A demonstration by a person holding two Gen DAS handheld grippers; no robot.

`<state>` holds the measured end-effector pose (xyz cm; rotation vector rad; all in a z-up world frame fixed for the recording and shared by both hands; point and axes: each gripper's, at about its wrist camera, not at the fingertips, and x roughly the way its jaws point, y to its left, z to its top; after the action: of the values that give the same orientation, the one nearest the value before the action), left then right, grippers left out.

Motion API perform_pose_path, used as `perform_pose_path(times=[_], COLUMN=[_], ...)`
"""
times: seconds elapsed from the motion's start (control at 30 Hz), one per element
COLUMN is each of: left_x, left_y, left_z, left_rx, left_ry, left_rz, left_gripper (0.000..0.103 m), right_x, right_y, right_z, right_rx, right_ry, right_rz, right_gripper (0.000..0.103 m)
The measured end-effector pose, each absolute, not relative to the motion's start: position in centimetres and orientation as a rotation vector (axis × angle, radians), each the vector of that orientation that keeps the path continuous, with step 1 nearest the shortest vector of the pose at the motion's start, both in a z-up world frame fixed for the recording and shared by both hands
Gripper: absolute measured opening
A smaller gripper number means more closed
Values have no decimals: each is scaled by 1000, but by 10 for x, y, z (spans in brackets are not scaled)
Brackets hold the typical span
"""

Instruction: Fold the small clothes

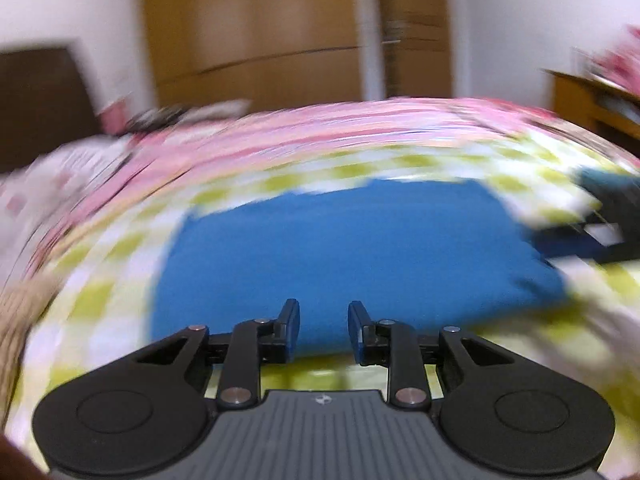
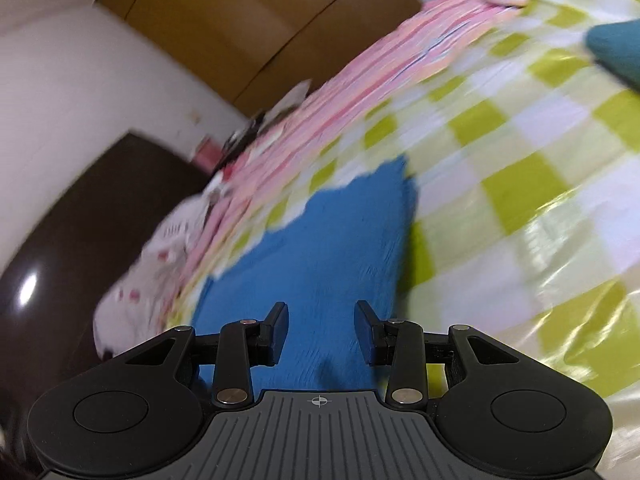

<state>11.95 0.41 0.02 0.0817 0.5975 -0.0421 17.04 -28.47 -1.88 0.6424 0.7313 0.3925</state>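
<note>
Left wrist view: left gripper (image 1: 323,330) is hovering released, empty, over the blue garment (image 1: 360,248) lying flat on the checked sheet (image 1: 100,296).
Right wrist view: right gripper (image 2: 322,332) is likewise hanging released above it. Judged between folds; next calls for regripping an edge.
</note>
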Motion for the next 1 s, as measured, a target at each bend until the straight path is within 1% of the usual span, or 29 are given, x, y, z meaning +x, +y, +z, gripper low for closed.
perform_pose_path(times=[0.07,0.1,0.27,0.37,0.47,0.6,0.77,0.93,1.0], left_x=[130,133,147,153,149,132,129,140,142], left_y=[35,46,93,102,104,118,132,141,143], left_z=[-4,-6,-18,-25,-25,-23,-21,-36,-38], left_rx=[-15,-52,-242,-305,-316,-412,-444,-521,-541], left_ry=[620,625,658,666,650,638,609,678,680], left_rz=[39,64,148,140,128,117,147,110,101], left_gripper=[33,33,34,34,35,36,39,39,39], right_x=[173,174,169,159,162,184,228,270,287], right_y=[-275,-271,-261,-253,-232,-177,-89,-10,14], right_z=[-25,-28,-24,-10,4,23,43,40,32], right_rx=[581,550,479,417,402,277,137,22,-13], right_ry=[767,781,759,715,721,775,825,877,909], right_rz=[361,340,313,305,353,433,515,552,538], right_gripper=[36,34,33,37,37,37,38,40,41])
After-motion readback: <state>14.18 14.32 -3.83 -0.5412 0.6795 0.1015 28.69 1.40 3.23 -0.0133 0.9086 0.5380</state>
